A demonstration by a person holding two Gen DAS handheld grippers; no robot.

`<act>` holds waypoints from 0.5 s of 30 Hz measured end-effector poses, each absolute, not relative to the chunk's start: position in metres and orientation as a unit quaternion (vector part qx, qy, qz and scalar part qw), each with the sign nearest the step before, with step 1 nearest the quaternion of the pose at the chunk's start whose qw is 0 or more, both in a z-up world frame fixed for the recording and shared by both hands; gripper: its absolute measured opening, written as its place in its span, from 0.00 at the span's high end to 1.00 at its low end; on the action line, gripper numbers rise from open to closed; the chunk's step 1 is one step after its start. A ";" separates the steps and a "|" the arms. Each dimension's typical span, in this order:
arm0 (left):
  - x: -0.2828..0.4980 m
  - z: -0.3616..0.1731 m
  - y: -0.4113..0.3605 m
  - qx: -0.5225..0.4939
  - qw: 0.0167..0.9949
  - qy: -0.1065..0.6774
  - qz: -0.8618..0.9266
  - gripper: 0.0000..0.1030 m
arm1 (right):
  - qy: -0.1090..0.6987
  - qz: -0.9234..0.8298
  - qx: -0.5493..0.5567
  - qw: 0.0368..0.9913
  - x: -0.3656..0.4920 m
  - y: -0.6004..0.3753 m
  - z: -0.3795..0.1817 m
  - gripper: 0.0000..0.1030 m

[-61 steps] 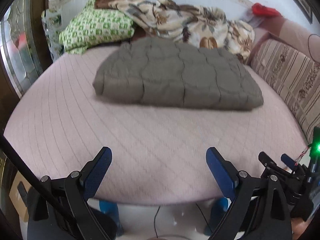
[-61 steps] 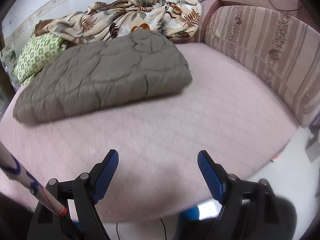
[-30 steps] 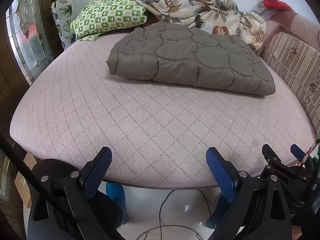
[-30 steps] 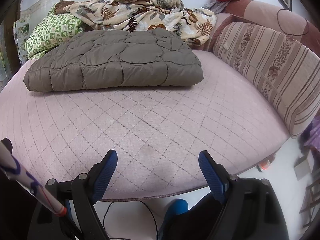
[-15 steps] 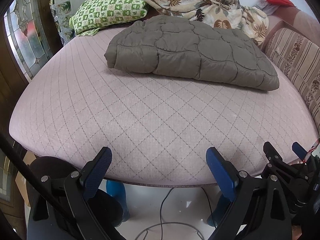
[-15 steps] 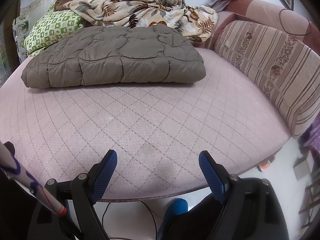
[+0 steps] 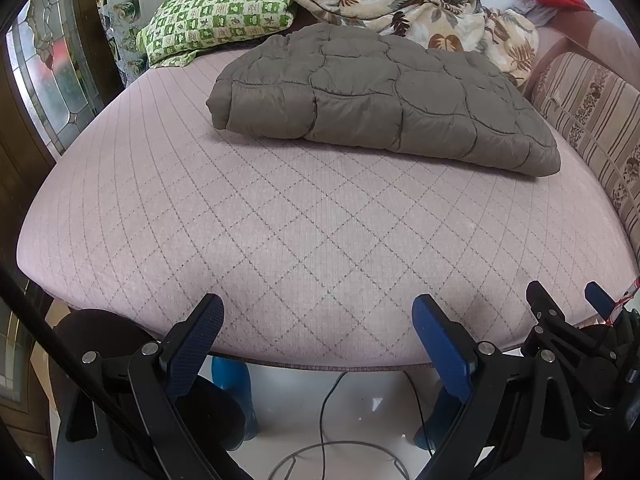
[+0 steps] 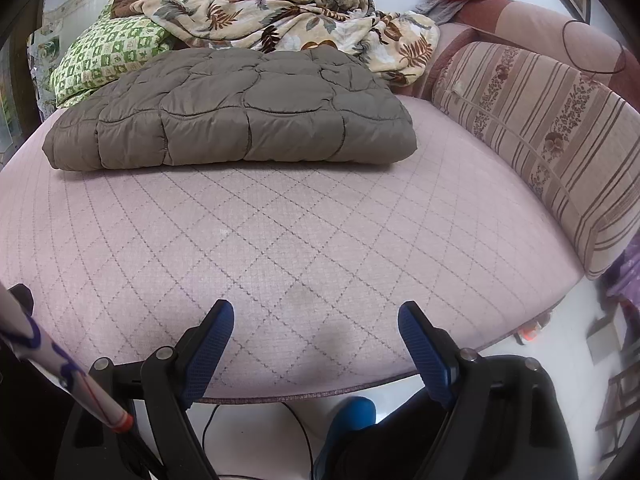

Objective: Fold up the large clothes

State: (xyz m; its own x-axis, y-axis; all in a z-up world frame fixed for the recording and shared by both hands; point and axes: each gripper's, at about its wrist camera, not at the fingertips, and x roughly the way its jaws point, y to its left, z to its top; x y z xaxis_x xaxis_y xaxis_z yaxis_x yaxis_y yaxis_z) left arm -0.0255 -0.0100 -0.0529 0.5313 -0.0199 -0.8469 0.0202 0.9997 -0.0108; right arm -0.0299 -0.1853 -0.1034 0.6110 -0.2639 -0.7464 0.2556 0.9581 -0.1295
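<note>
A grey-brown quilted puffer garment (image 7: pixel 380 96) lies folded into a thick rectangle on the far half of the pink quilted mattress (image 7: pixel 300 232); it also shows in the right wrist view (image 8: pixel 236 116). My left gripper (image 7: pixel 318 312) is open and empty, hanging over the mattress's near edge, well short of the garment. My right gripper (image 8: pixel 314 316) is open and empty over the near edge too. The right gripper's fingers (image 7: pixel 560 320) show at the left wrist view's right edge.
A leaf-print blanket (image 8: pixel 296 20) and a green checked pillow (image 7: pixel 216 16) lie behind the garment by the wall. A striped bolster (image 8: pixel 552 132) lines the right side. A glass-paned door (image 7: pixel 44 80) stands left. Cables (image 7: pixel 328 420) lie on the white floor below.
Both grippers have drawn back from the bed and lifted slightly; the folded garment now sits farther off and the mattress's near edge and the floor show. The garment has not moved.
</note>
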 end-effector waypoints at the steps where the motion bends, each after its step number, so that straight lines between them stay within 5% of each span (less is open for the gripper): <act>1: -0.025 -0.053 -0.010 0.000 0.875 0.484 -0.011 0.08 | 0.416 -0.145 -0.005 0.898 -0.030 -0.185 -0.103 0.15; 15: -0.025 -0.057 -0.009 -0.003 0.871 0.491 -0.013 0.08 | 0.412 -0.141 -0.012 0.900 -0.031 -0.179 -0.103 0.14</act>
